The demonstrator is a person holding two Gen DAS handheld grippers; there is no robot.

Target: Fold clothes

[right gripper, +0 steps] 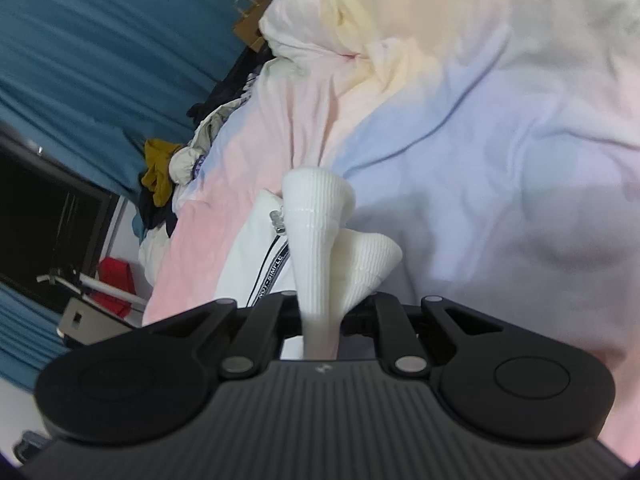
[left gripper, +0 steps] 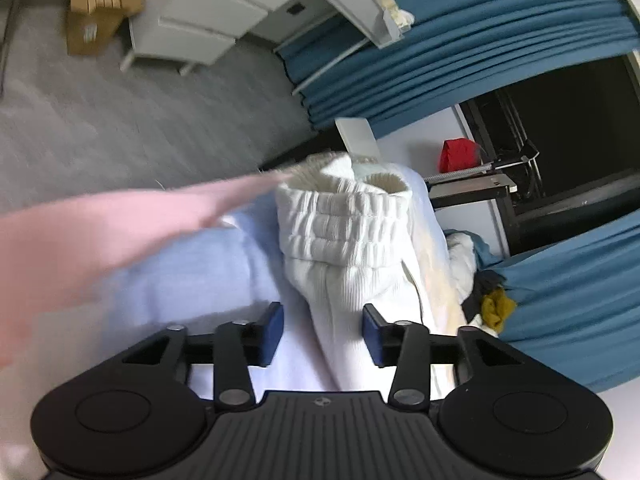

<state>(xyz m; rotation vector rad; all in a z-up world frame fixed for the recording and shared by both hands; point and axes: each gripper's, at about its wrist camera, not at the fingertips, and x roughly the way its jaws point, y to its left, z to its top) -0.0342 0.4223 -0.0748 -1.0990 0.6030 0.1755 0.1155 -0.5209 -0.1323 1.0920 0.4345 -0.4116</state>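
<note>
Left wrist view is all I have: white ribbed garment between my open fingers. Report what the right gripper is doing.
Observer: The right gripper is shut on the white ribbed garment, which bunches out forward of its fingers.
Operator: Tell me what lies under it there.
Observer: A pastel bedspread in pink, yellow and lilac patches fills most of the right wrist view.
Operator: Name anything beside the garment.
Observer: Another white piece with a lettered black-and-white drawcord lies just left of it on the bedspread.
Operator: Confirm my side.
Observer: The left gripper is open, its blue pads either side of the garment, not clamping.
</note>
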